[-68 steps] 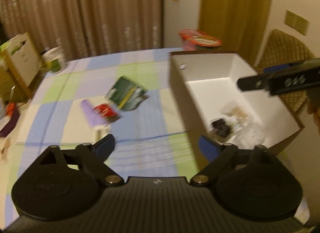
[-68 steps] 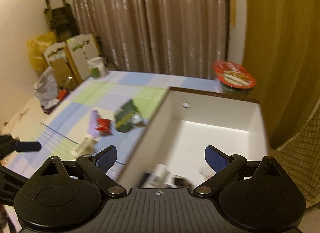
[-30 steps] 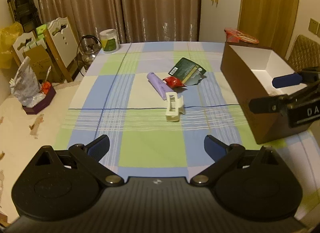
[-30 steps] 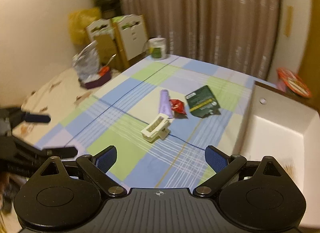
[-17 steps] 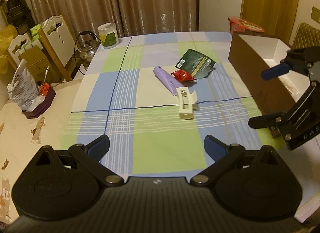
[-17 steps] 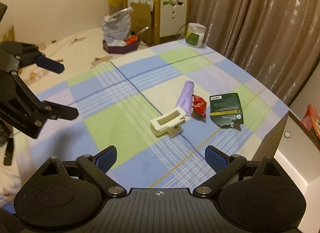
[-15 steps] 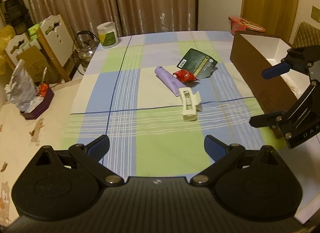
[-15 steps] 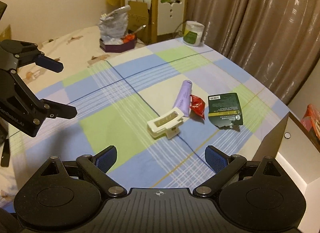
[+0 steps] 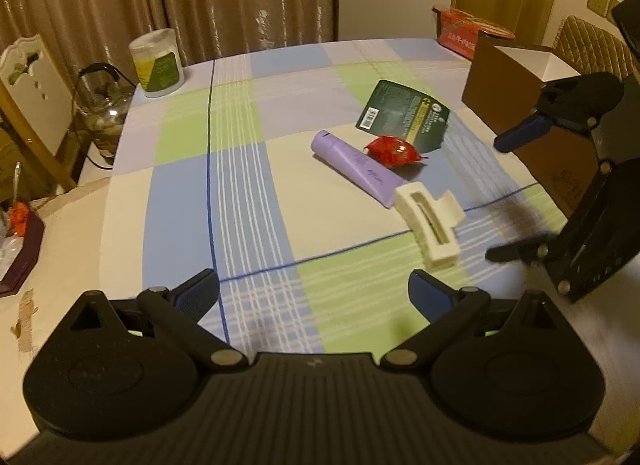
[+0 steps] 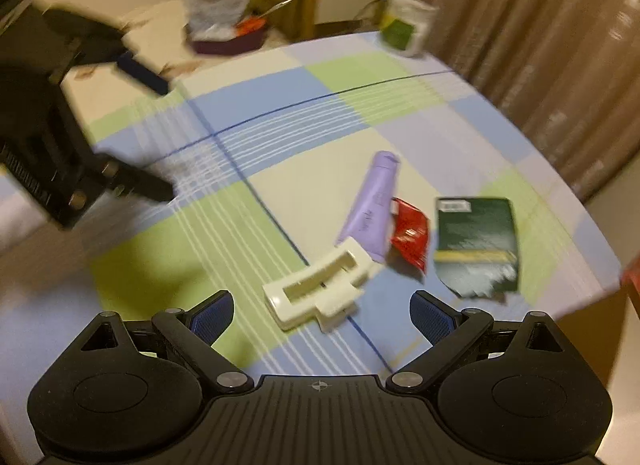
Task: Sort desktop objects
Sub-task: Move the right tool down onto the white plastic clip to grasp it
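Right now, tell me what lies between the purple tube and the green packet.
A red wrapper lies between the purple tube and the green packet, touching or nearly touching both. The left wrist view shows it clearly; the right wrist view is blurred.

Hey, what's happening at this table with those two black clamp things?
A person is tidying the checked table using a handheld gripper in each hand. Both the left gripper and right gripper are open and empty. The right one points at the cream hair clip. Beside it lie a purple tube, a red wrapper and a dark green packet. A brown box stands nearby.
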Demonstrator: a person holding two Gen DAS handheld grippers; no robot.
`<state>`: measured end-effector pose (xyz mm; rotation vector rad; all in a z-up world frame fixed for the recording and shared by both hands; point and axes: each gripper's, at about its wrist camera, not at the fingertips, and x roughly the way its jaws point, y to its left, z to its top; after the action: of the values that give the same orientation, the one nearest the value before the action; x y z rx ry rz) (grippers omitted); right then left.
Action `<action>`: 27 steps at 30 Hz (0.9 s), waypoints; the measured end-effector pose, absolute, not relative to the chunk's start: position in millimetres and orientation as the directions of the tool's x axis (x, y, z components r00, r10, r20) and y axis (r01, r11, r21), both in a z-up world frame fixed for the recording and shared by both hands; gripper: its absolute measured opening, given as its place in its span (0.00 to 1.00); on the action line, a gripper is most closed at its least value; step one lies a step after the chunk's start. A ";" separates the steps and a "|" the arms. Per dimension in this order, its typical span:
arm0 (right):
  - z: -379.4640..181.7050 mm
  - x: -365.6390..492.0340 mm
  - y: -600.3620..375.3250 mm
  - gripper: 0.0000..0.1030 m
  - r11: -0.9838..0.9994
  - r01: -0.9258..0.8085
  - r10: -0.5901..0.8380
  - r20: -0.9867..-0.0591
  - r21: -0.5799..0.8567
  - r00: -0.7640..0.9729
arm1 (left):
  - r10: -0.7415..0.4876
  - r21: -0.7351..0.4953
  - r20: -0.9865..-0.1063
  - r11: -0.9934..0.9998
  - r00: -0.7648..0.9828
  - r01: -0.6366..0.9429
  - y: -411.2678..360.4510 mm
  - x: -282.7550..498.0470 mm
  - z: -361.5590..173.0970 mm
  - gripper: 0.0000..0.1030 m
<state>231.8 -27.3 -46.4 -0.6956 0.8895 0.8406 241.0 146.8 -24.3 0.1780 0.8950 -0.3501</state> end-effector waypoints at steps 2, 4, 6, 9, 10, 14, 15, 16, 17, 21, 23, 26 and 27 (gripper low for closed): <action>-54.4 237.6 -17.9 0.94 0.434 -0.878 0.306 -0.884 -0.201 0.353 | -0.239 -0.013 -0.790 0.927 0.564 0.375 152.2 251.4 -29.4 0.96; -61.6 246.1 -10.3 0.94 0.375 -0.903 0.291 -0.898 -0.210 0.330 | -0.250 -0.027 -0.793 0.926 0.555 0.378 156.6 259.3 -34.7 0.96; -68.8 255.9 -3.6 0.94 0.315 -0.926 0.277 -0.913 -0.208 0.299 | -0.259 -0.043 -0.800 0.925 0.542 0.378 159.7 267.0 -41.4 0.96; -80.3 266.2 3.5 0.94 0.233 -0.951 0.258 -0.930 -0.203 0.262 | -0.271 -0.061 -0.804 0.923 0.529 0.380 162.0 275.8 -48.3 0.96; -84.2 269.8 5.4 0.94 0.206 -0.957 0.250 -0.935 -0.202 0.252 | -0.273 -0.058 -0.805 0.920 0.527 0.388 161.6 278.4 -50.2 0.96; -97.3 279.1 10.0 0.94 0.089 -0.978 0.215 -0.955 -0.190 0.205 | -0.275 -0.020 -0.804 0.899 0.527 0.438 156.6 286.5 -54.3 0.96; -99.3 280.7 10.2 0.94 0.064 -0.981 0.208 -0.959 -0.185 0.195 | -0.273 -0.006 -0.804 0.892 0.528 0.452 154.8 288.3 -55.0 0.96; -101.4 282.3 10.3 0.94 0.038 -0.983 0.201 -0.962 -0.180 0.184 | -0.274 0.006 -0.804 0.883 0.527 0.469 152.9 289.9 -55.8 0.96; -103.5 284.1 10.3 0.94 0.025 -0.985 0.197 -0.965 -0.172 0.174 | -0.276 0.018 -0.805 0.874 0.526 0.486 151.0 291.5 -56.7 0.96; -109.1 293.8 10.9 0.94 0.008 -0.993 0.190 -0.975 -0.120 0.120 | -0.291 0.051 -0.803 0.837 0.520 0.545 145.0 296.9 -59.6 0.96; -110.4 298.9 11.0 0.94 0.013 -0.996 0.194 -0.977 -0.088 0.089 | -0.296 0.073 -0.799 0.817 0.524 0.573 141.7 298.4 -61.3 0.96; -112.3 305.3 10.7 0.94 0.020 -0.999 0.200 -0.979 -0.043 0.046 | -0.296 0.104 -0.797 0.791 0.526 0.603 137.9 302.3 -64.0 0.96; -113.1 306.3 10.8 0.94 0.025 -0.999 0.198 -0.979 -0.036 0.040 | -0.297 0.101 -0.798 0.792 0.524 0.602 138.0 304.8 -64.6 0.96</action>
<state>306.3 10.8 -113.1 -1.0636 1.0442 1.2536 304.8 138.0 -64.6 0.3918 0.8635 -0.5546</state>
